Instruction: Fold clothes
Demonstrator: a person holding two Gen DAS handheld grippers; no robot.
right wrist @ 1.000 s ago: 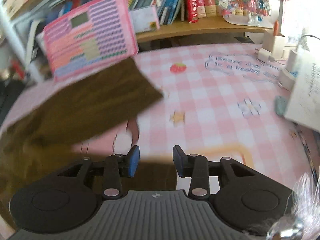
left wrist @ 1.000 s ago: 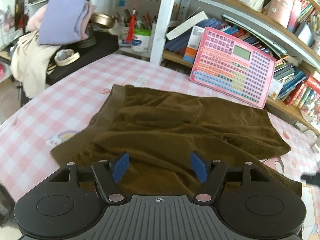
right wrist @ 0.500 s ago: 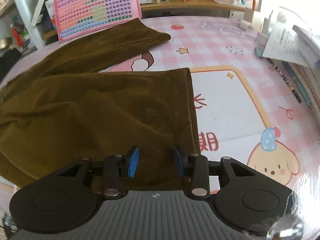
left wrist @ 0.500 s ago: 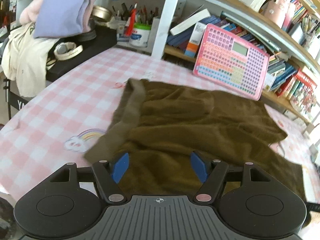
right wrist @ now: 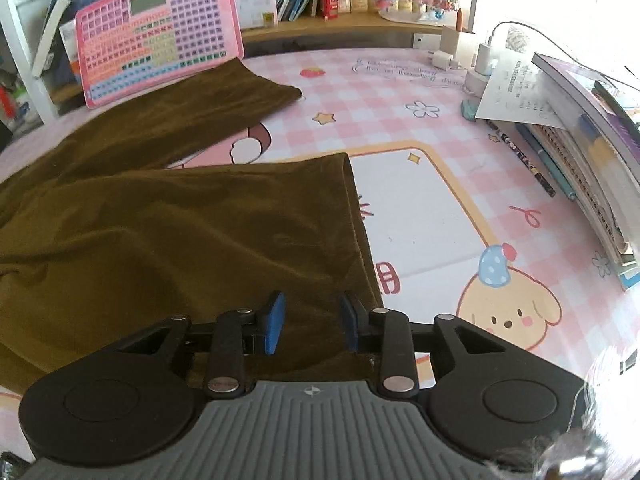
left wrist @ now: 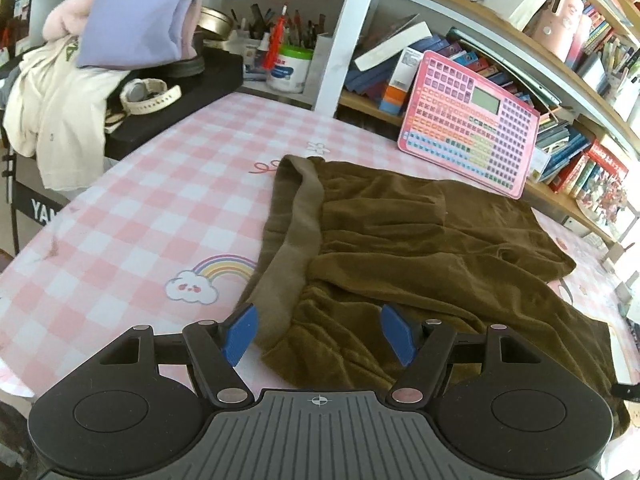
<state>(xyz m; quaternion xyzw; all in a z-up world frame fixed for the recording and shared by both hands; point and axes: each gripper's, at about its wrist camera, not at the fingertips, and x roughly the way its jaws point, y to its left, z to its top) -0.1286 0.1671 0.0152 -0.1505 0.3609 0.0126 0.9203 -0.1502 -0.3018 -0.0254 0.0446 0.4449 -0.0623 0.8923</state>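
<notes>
A pair of dark olive-brown trousers (left wrist: 420, 248) lies spread and rumpled across a desk (left wrist: 132, 216) covered with a pink-and-white checked cloth printed with cartoon pictures.

In the left wrist view, the lighter waistband (left wrist: 296, 240) runs from the far middle toward the near left, ending just beside the left tool (left wrist: 318, 334). That tool has its blue-padded fingers (left wrist: 240, 334) spread wide apart, and they hold nothing; the near corner of the waistband and bunched fabric show between them. A printed rainbow (left wrist: 212, 276) shows on the cloth to the left of the waistband.

In the right wrist view, the two trouser legs (right wrist: 180, 216) stretch toward the right, the far leg ending near a pink keyboard toy (right wrist: 158, 32) that leans against the bookshelf. The near leg's hem (right wrist: 360, 220) runs down toward the right tool (right wrist: 312, 322). This tool is partly open, with a moderate gap between its blue pads (right wrist: 274, 322); fabric shows in the gap, but the pads do not pinch it.

A stack of books (right wrist: 592, 152) sits at the right edge of the desk. At the far left, folded lavender and cream clothes (left wrist: 132, 16) are heaped on a dark surface.
</notes>
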